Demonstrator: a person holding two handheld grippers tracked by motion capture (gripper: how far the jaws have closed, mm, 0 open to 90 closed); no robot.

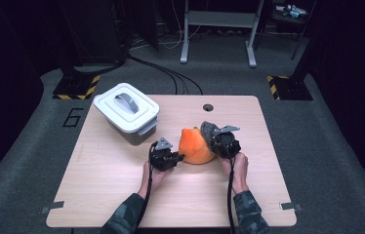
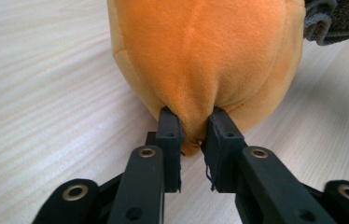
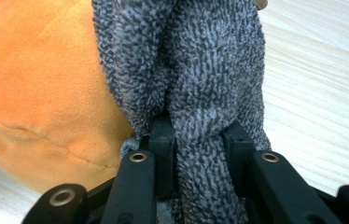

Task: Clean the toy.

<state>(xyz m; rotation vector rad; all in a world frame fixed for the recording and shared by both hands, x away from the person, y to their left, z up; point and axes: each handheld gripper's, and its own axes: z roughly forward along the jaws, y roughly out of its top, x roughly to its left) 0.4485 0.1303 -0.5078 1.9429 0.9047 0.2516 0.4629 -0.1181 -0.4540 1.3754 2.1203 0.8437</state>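
Observation:
An orange plush ball (image 1: 195, 146) rests on the middle of the wooden table (image 1: 112, 175). My left gripper (image 1: 179, 157) pinches a fold of the orange plush (image 2: 200, 60) low on its near side, jaws shut on the fabric (image 2: 195, 135). My right gripper (image 1: 212, 138) is shut on a grey fuzzy cloth (image 1: 208, 130) pressed against the ball's right flank. In the right gripper view the grey cloth (image 3: 196, 79) bunches between the jaws (image 3: 199, 140), with the orange plush (image 3: 42, 102) behind it at the left.
A white lidded box (image 1: 126, 112) with a grey handle stands at the table's back left. A small round hole (image 1: 208, 107) sits near the far edge. Metal frame legs (image 1: 218, 29) and cables lie on the floor beyond.

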